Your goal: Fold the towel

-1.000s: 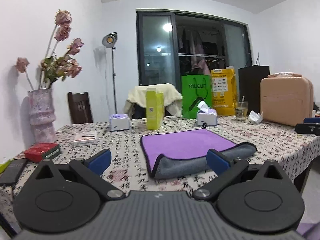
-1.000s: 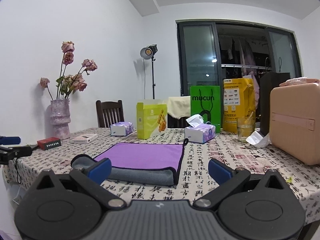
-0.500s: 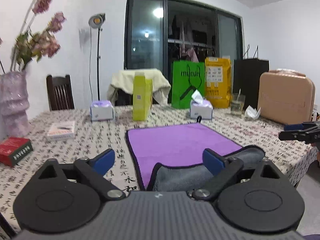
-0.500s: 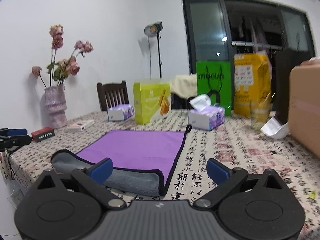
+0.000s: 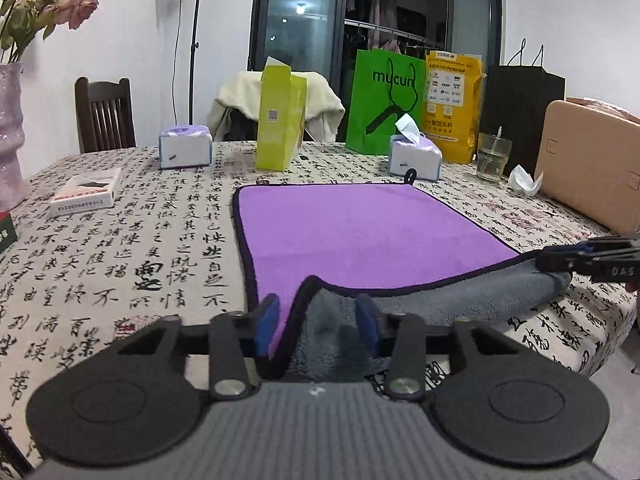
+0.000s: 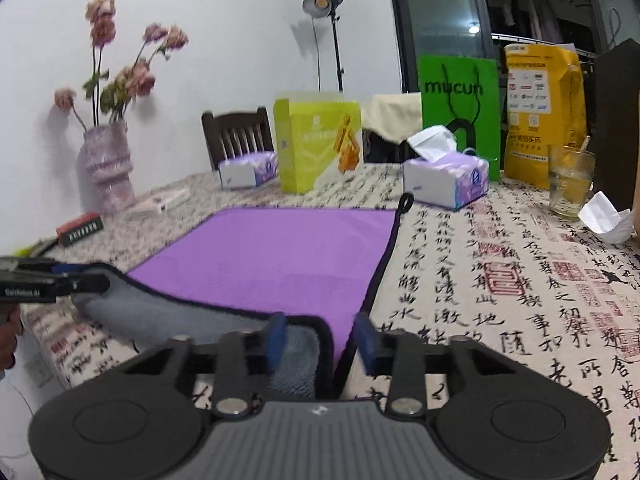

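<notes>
A towel, purple on top and grey beneath with a dark hem, lies on the table in the left wrist view [image 5: 360,232] and the right wrist view [image 6: 276,252]. Its near edge is folded back, grey side up. My left gripper [image 5: 316,324] straddles the near left corner, jaws partly closed with a gap around the cloth. My right gripper [image 6: 320,338] straddles the near right corner the same way. Each gripper shows at the edge of the other's view, the right one [image 5: 588,260] and the left one [image 6: 52,280].
Behind the towel stand a yellow-green box [image 5: 278,120], two tissue packs [image 5: 416,156], a green bag [image 5: 384,100], a yellow bag [image 5: 452,108] and a glass [image 5: 492,158]. A tan case [image 5: 592,168] is at right, a vase [image 6: 106,168] at left.
Both grippers moved forward and down to the towel's near corners. Their jaws narrowed from wide open to a small gap around the folded edge.
</notes>
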